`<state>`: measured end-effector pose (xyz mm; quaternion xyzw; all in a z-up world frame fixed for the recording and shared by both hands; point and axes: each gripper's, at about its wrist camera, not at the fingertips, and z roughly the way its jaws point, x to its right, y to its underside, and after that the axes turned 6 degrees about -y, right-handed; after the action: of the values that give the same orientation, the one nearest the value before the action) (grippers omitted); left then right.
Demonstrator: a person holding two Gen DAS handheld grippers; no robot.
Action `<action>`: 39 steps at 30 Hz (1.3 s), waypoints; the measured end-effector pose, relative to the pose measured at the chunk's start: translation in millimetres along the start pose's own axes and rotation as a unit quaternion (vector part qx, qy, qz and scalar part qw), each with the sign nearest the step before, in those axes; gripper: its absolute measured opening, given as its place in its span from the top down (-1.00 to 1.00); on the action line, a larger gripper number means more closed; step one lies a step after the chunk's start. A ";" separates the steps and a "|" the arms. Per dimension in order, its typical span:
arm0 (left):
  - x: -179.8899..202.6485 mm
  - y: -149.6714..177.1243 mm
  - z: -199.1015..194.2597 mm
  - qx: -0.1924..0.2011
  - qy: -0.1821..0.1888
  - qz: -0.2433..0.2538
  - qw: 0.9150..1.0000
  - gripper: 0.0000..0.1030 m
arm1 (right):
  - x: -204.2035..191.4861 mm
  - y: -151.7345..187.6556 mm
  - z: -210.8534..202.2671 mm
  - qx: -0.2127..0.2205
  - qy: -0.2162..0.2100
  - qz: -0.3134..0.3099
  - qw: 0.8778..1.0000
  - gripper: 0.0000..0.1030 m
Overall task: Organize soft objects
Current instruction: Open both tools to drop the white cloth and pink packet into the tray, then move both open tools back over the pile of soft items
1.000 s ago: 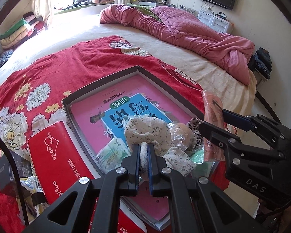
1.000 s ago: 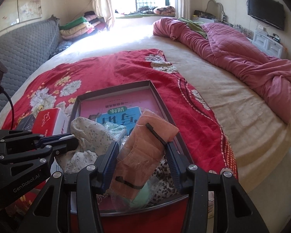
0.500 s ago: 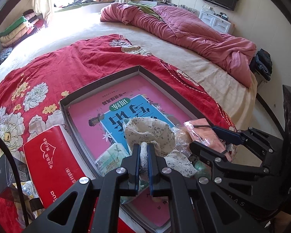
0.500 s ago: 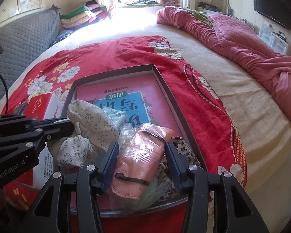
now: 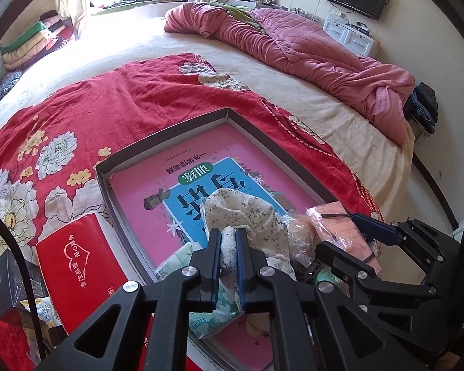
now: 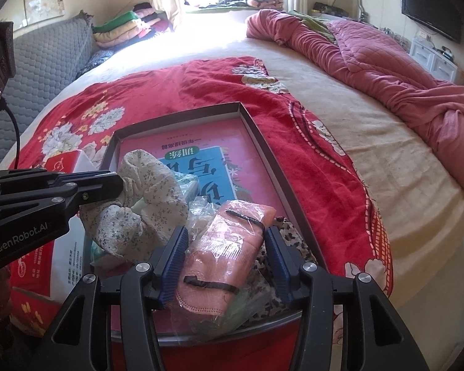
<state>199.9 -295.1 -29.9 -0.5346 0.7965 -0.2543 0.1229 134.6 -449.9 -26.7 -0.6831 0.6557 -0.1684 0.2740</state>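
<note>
My left gripper [image 5: 229, 235] is shut on a fold of the cream floral cloth [image 5: 247, 213], its jaws just starting to ease apart. The cloth hangs bunched over the near end of the dark tray [image 5: 170, 133]. In the right wrist view the same cloth [image 6: 151, 185] droops from the left gripper [image 6: 117, 184]. My right gripper [image 6: 224, 235] straddles a pink mask packet [image 6: 232, 241] in clear wrap. Its jaws are opening and the packet lies on the pile at the tray's [image 6: 176, 117] near right corner. The packet [image 5: 337, 225] also shows beside the right gripper [image 5: 340, 232].
A pink and blue book [image 5: 157, 185] covers the tray floor. A green tissue pack [image 5: 207, 318] and a leopard-print cloth [image 6: 290, 238] lie under the pile. A red tissue box [image 5: 77, 262] and a black box [image 5: 6, 278] sit left of the tray. A pink quilt [image 5: 309, 49] lies far right.
My right gripper has come down with the pink packet onto the pile in the tray, and its jaws stand slightly wider. The left gripper and its cloth have stayed put.
</note>
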 end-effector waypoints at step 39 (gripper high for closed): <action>-30.3 8.0 -127.8 0.095 -0.027 -0.026 0.995 -0.45 | -39.5 -18.1 -98.2 0.098 0.039 -0.022 0.994 -0.42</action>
<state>145.8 -230.0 70.9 -0.5481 0.7509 -0.3168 0.1881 87.9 -426.1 67.1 -0.6601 0.6310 -0.2641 0.3103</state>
